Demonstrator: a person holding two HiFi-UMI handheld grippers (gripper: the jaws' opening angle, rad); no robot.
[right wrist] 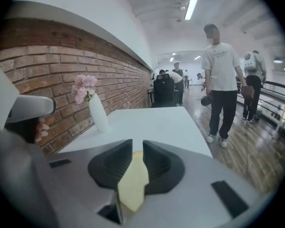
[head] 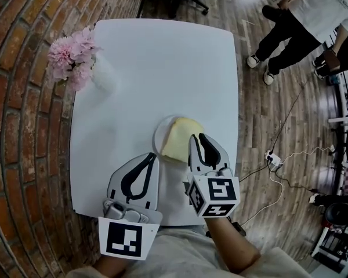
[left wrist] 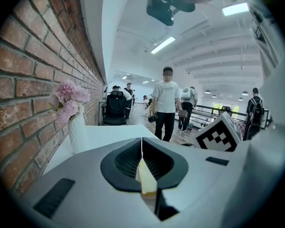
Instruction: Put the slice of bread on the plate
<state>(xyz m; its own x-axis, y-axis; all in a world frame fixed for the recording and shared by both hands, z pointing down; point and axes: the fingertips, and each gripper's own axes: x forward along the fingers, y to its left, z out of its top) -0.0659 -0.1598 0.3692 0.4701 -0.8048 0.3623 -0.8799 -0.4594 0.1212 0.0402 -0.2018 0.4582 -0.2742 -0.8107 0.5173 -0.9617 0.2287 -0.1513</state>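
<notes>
A pale yellow slice of bread [head: 178, 136] lies flat on a small white plate [head: 158, 135] near the front of the white table [head: 162, 68]. My right gripper [head: 198, 136] hovers over the slice's right edge. Its jaws stand a narrow gap apart with nothing pressed between them. In the right gripper view the bread [right wrist: 132, 184] shows below through that gap [right wrist: 137, 144]. My left gripper [head: 153, 155] sits just left of the plate and nearer to me, shut and empty. Its own view shows the jaw tips touching [left wrist: 142, 140] and a sliver of bread [left wrist: 146, 179] beyond.
A white vase of pink flowers [head: 75, 59] stands at the table's far left corner, against the brick wall [head: 23, 97]. People [head: 301, 22] stand on the wooden floor to the right. A power strip and cables [head: 272, 158] lie on the floor beside the table.
</notes>
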